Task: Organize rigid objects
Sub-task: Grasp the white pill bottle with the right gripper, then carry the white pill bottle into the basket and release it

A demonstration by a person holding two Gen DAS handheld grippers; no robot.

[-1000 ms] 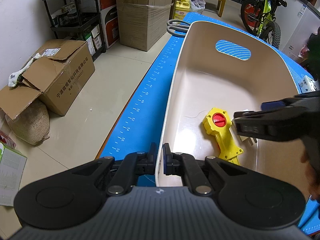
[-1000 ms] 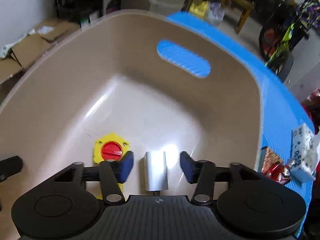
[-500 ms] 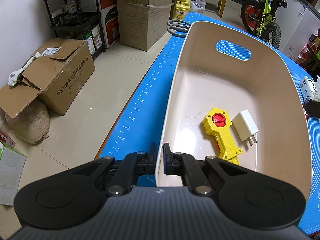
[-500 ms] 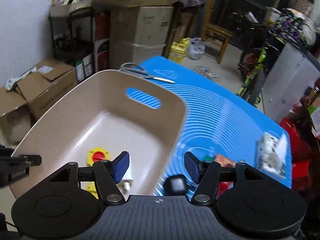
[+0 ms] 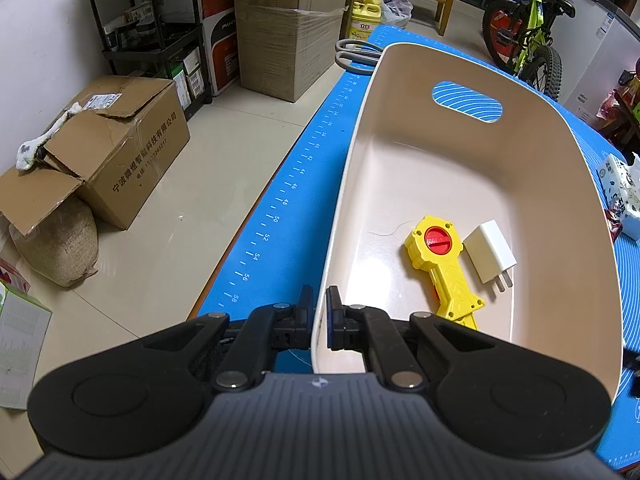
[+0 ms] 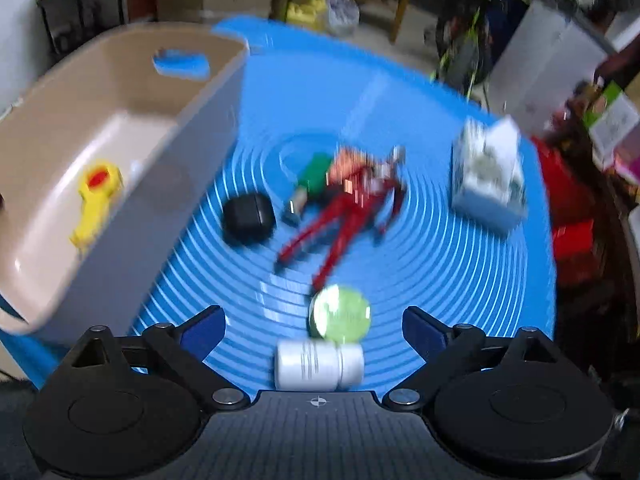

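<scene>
The left gripper pinches the bin rim; the right gripper, jaws opening and empty, is between picks. Next it must close on the white bottle at the desk's near edge

Bin interior: we see the far half of the beige bin bare; a yellow toy and white charger lie near.
Mat centre: a black case, red figure and tissue box crowd the blue mat.
Between our right gripper's opening jaws: a white bottle and green disc.
</scene>
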